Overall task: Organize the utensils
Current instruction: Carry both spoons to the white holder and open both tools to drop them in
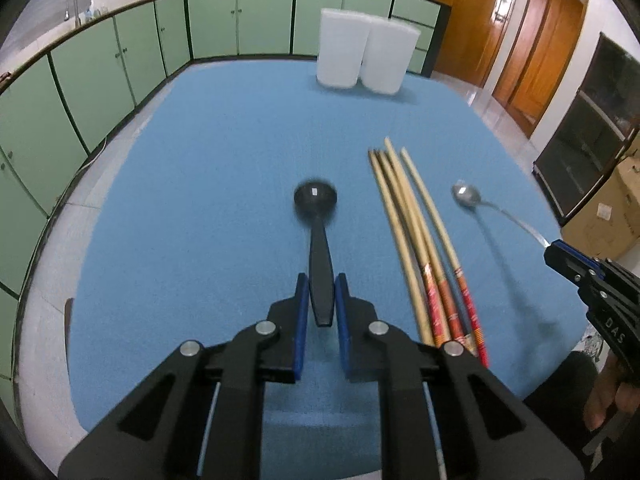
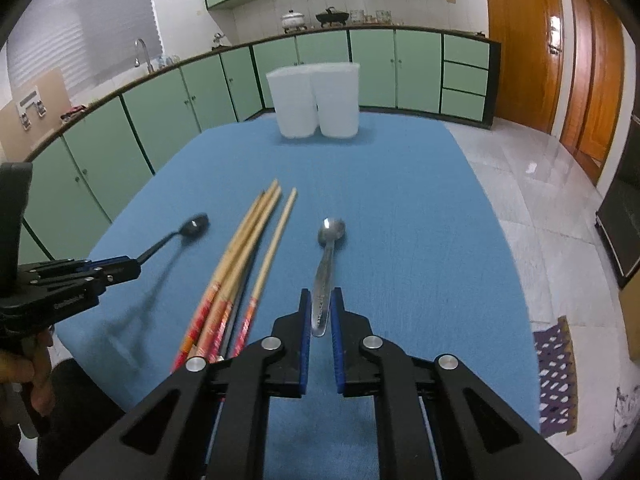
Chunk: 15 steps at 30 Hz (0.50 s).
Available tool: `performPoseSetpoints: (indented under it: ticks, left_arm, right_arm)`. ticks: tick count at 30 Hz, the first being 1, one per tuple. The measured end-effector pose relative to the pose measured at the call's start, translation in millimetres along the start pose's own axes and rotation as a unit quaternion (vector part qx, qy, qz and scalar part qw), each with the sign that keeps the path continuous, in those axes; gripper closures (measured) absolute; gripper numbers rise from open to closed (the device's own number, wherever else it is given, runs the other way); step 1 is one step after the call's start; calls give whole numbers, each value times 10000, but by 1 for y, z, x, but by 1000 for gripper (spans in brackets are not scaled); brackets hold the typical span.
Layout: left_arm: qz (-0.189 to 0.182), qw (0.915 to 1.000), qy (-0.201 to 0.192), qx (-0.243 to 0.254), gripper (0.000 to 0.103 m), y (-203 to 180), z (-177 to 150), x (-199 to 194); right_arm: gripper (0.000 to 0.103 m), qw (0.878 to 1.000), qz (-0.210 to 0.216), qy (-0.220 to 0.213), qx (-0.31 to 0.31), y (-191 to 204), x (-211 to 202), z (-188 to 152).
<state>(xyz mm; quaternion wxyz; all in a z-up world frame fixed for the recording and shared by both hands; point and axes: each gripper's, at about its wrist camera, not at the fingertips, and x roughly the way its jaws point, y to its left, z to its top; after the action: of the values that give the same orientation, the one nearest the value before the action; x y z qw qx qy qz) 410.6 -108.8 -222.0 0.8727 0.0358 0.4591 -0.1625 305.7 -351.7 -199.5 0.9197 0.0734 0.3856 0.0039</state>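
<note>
Now we hold two spoons off blue cloth (image 1: 200, 160): left gripper (image 1: 322, 292) pinching black spoon (image 1: 316, 200), matte plastic; right gripper (image 2: 321, 308) pinching shiny metal spoon (image 2: 331, 232). Wooden chopsticks (image 1: 404, 208) remain lying between. Next, likely: carry to white tubs (image 2: 312, 100), tip bowls in.

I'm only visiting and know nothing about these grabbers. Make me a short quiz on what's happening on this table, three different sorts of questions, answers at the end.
1. True or false: the left gripper is clamped on the black spoon.
2. What does the right gripper hold: A a chopstick, B the metal spoon, C nothing?
3. Fill in: the chopsticks lie on the blue table cover between the two ____.

Key
1. True; both pads press its handle.
2. B, gripped by the handle.
3. Spoons. The two white containers stand at the far edge.
</note>
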Motion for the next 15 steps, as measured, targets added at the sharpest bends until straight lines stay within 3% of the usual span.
performPoseSetpoints:
  ticks: [8, 15]
  left_arm:
    - [-120, 9992, -319, 194, 91, 4, 37, -36]
    - [-383, 9986, -238, 260, 91, 9, 65, -46]
  right_arm:
    - [94, 9997, -67, -34, -224, 4, -13, 45]
    - [95, 9997, 2, 166, -194, -1, -12, 69]
